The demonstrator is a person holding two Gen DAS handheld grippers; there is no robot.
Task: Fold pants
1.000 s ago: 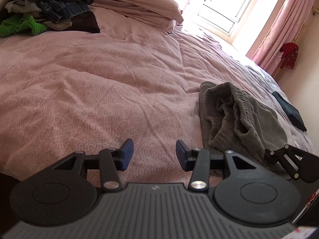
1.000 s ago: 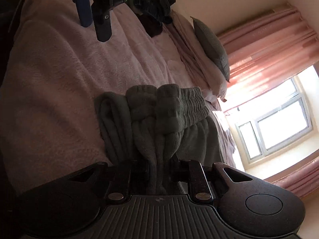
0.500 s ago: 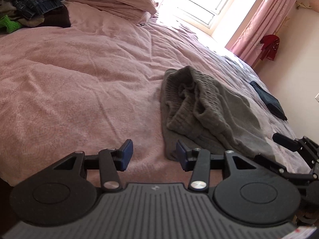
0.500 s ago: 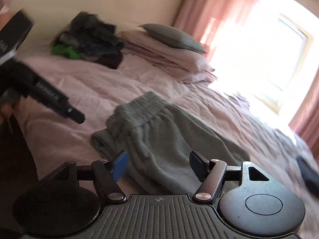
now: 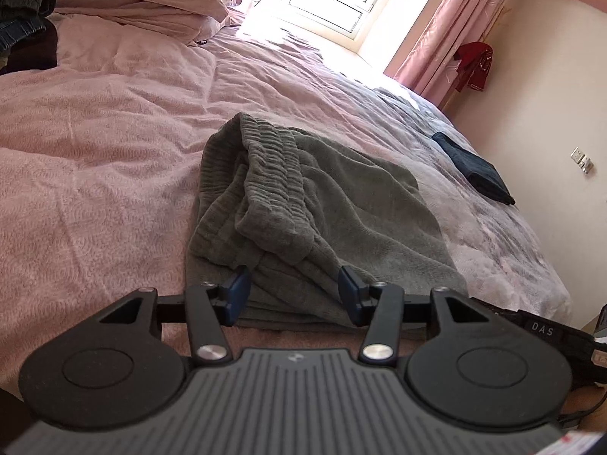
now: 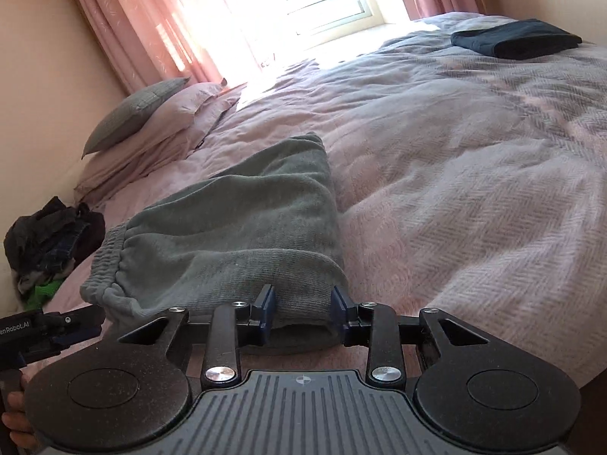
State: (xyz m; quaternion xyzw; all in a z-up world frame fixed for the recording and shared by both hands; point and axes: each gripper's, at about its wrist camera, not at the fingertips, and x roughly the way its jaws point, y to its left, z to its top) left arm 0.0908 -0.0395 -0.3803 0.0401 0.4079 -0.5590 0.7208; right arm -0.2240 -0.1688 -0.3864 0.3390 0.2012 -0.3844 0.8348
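Grey sweatpants (image 5: 322, 197) lie in a loose folded bundle on the pink bedspread (image 5: 95, 144), elastic waistband uppermost. My left gripper (image 5: 293, 292) is open, its blue pads (image 5: 237, 292) standing either side of the bundle's near edge without pinching it. In the right wrist view the same pants (image 6: 235, 223) stretch away from me. My right gripper (image 6: 302, 305) is shut on the thick fold at their near end, cloth filling the gap between the pads. The left gripper (image 6: 81, 326) shows at the lower left by the waistband, with a hand (image 6: 15, 417) behind it.
A pile of dark and green clothes (image 6: 49, 242) sits by the headboard next to stacked pillows (image 6: 151, 113). A folded dark blue garment (image 5: 474, 168) lies near the bed's far side. Pink curtains (image 5: 436, 38) flank a bright window, and a wall stands close on the right.
My right gripper let go of the bunched pants, swung round to their other end and closed on a fold. My left gripper moved right to the bundle's near edge and stayed open.
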